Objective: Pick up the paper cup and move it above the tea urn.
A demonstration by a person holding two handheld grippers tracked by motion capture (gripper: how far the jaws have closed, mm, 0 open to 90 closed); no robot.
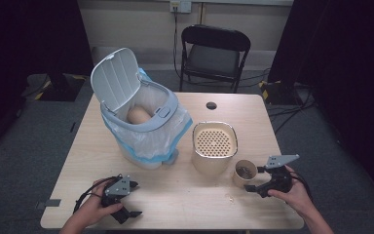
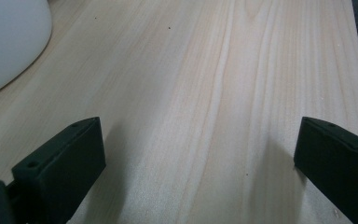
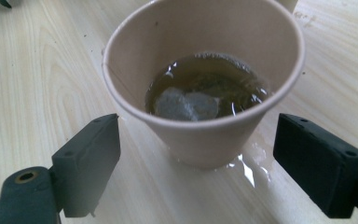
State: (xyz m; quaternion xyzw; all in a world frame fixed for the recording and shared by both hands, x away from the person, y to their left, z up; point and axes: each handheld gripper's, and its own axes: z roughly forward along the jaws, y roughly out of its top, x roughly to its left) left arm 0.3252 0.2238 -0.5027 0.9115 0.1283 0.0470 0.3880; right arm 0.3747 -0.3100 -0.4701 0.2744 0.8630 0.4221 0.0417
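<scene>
Right hand-held gripper [image 1: 261,180], seen from the high view, sits at the near right of the tabletop [image 1: 185,195], its jaws spread and pointing at a paper cup [image 1: 245,173] that stands just beside a cream strainer bin [image 1: 214,146]. Left hand-held gripper [image 1: 131,199] rests at the near left, jaws apart, holding nothing; a lidded trash can [image 1: 141,117] lined with a bag stands behind it.

From the left gripper view, that hand-held gripper [image 2: 198,158] has only bare tabletop [image 2: 214,93] between its wide-set jaws.

From the right gripper view, the right hand-held gripper [image 3: 196,154] has a jaw on each side of the paper cup [image 3: 205,74], neither pad touching the wall yet. Brown liquid and a tea bag [image 3: 186,105] lie inside, and a wet patch [image 3: 251,165] shines at the cup's foot.

To grasp well, I judge it best to centre the cup, close gently low on the wall so it does not buckle, and lift level, since the liquid could spill.
</scene>
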